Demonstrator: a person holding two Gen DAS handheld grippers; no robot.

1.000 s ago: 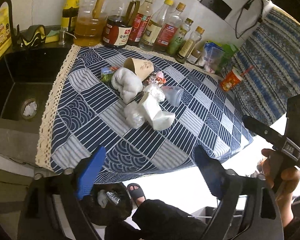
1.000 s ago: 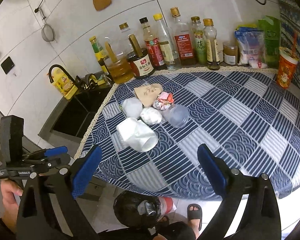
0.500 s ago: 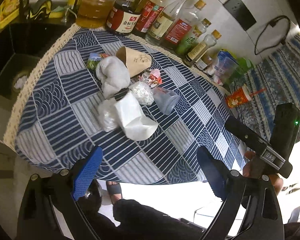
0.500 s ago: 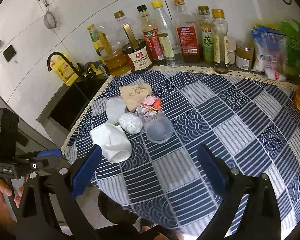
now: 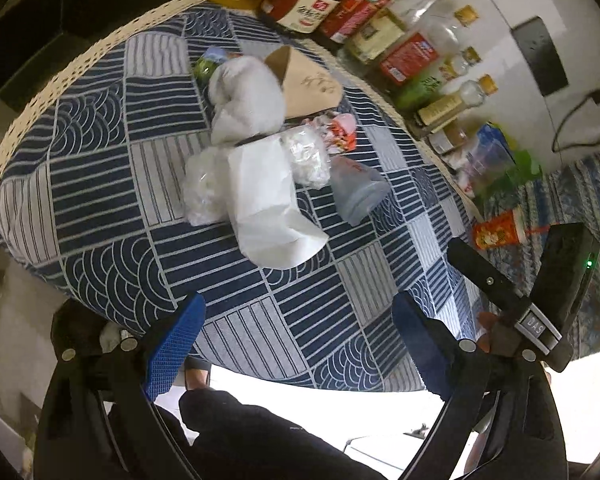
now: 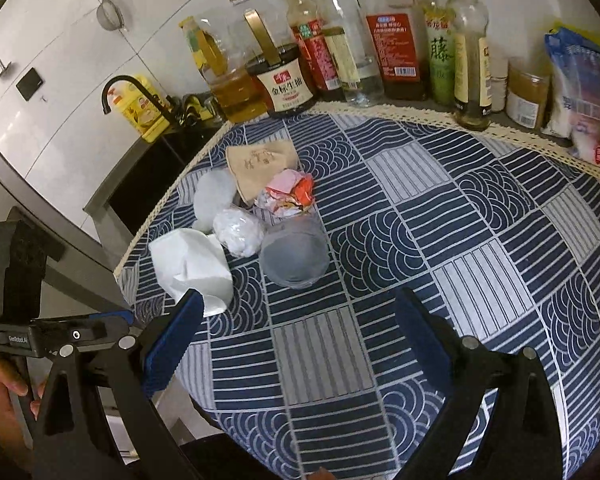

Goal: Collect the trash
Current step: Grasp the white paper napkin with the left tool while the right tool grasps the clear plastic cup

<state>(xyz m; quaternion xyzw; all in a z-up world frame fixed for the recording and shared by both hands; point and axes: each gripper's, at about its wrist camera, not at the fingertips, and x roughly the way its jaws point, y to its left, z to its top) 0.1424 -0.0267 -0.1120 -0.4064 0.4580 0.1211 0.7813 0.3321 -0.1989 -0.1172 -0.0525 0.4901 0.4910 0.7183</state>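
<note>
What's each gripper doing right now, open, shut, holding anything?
Left gripper: open, empty, above the tablecloth edge.
Right gripper: open, empty, short of the clear plastic cup.

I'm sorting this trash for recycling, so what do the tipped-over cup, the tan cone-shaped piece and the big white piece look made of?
The tipped-over cup looks like frosted, translucent plastic: the cloth's pattern shows dimly through it. The tan cone-shaped piece looks like matte kraft paper with printed marks. The big white piece seems to be creased paper, perhaps a bag; it folds sharply.

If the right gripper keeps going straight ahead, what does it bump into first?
Most likely the clear plastic cup lying on its side. It sits almost centred between the open right gripper fingers, with only bare tablecloth before it. Depth is hard to judge, so the gripper might touch the cloth first.
</note>
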